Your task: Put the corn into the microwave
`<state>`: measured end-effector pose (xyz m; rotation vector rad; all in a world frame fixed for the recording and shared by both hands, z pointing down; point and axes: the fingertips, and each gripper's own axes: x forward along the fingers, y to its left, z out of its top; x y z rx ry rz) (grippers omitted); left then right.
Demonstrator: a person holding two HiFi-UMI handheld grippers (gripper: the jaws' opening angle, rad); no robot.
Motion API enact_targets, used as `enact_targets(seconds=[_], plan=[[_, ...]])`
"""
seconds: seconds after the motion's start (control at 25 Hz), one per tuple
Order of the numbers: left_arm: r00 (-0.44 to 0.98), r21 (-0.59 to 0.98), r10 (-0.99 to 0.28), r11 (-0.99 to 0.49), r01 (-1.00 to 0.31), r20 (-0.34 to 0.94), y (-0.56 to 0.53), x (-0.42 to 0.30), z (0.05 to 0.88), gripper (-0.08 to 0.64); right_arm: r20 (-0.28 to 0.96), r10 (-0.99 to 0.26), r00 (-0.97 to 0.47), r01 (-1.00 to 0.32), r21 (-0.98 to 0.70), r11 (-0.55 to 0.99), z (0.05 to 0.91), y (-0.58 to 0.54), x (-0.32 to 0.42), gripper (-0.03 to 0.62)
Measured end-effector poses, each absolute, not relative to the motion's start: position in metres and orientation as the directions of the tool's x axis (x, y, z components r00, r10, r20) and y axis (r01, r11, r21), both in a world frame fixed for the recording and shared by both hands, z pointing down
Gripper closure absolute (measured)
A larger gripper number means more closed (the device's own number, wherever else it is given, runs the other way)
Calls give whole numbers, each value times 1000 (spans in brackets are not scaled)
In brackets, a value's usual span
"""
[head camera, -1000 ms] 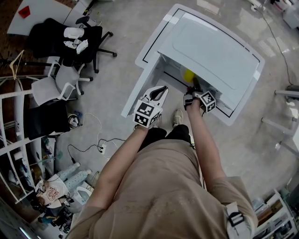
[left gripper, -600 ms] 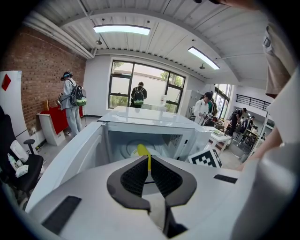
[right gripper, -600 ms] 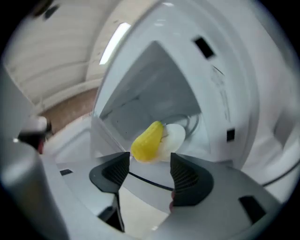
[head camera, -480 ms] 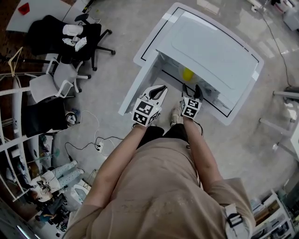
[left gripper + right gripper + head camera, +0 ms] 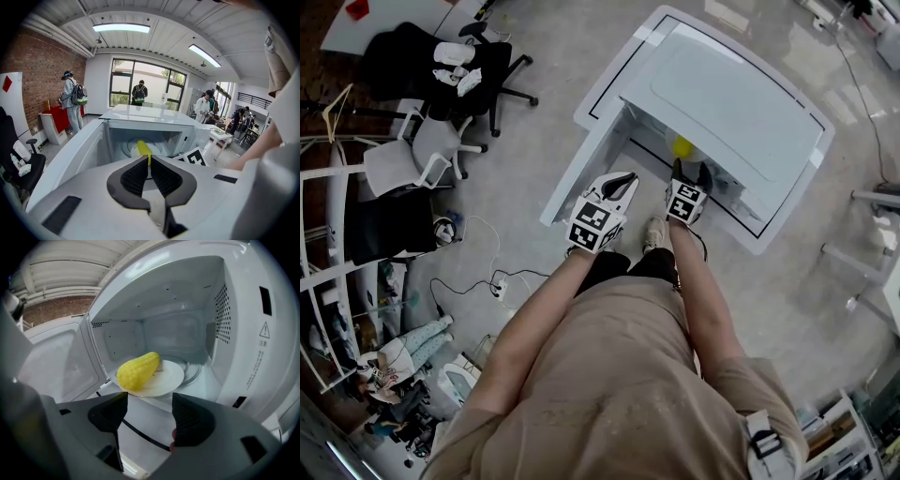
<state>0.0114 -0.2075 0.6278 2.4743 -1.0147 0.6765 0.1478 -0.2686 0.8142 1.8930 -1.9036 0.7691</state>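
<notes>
The yellow corn (image 5: 138, 370) lies on a white plate (image 5: 171, 377) inside the open microwave (image 5: 178, 333). My right gripper (image 5: 150, 401) hangs just outside the opening, a short way back from the plate. Its jaws are opening wide, and nothing is between them. From the head view the corn (image 5: 681, 146) shows in the cavity just beyond the right gripper (image 5: 691, 171). My left gripper (image 5: 626, 178) is to its left, shut and empty. In the left gripper view the corn (image 5: 143, 148) shows past the closed left gripper (image 5: 149, 161).
The microwave door (image 5: 581, 169) stands swung out to the left. Office chairs (image 5: 441, 150) and floor cables (image 5: 487, 281) lie to the left, with shelves along the left edge. Several people (image 5: 72, 96) stand far off by the windows.
The right gripper let go of the corn, rolled about its own line and drew back a little from the cavity. The corn stays on the plate. The left gripper kept still.
</notes>
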Motion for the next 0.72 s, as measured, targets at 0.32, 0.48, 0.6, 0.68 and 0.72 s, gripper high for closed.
enact_targets(seconds=[0.32, 0.48, 0.6, 0.68, 0.72], plan=[[617, 164, -556, -655, -738, 556, -200, 7, 627, 554, 603, -798, -13, -998, -57, -27, 813, -291, 159, 311], [620, 165, -562, -654, -738, 548, -197, 5, 625, 554, 614, -789, -7, -1000, -11, 0, 806, -301, 162, 311], [630, 173, -563, -657, -734, 535, -195, 2, 623, 554, 623, -782, -27, -999, 3, 37, 805, -299, 159, 311], [637, 179, -566, -658, -732, 523, -190, -2, 620, 554, 623, -778, -80, -995, -1, 101, 799, -286, 149, 311], [640, 182, -570, -657, -731, 515, -187, -5, 618, 554, 617, -779, -114, -991, -12, 136, 794, -278, 143, 311]])
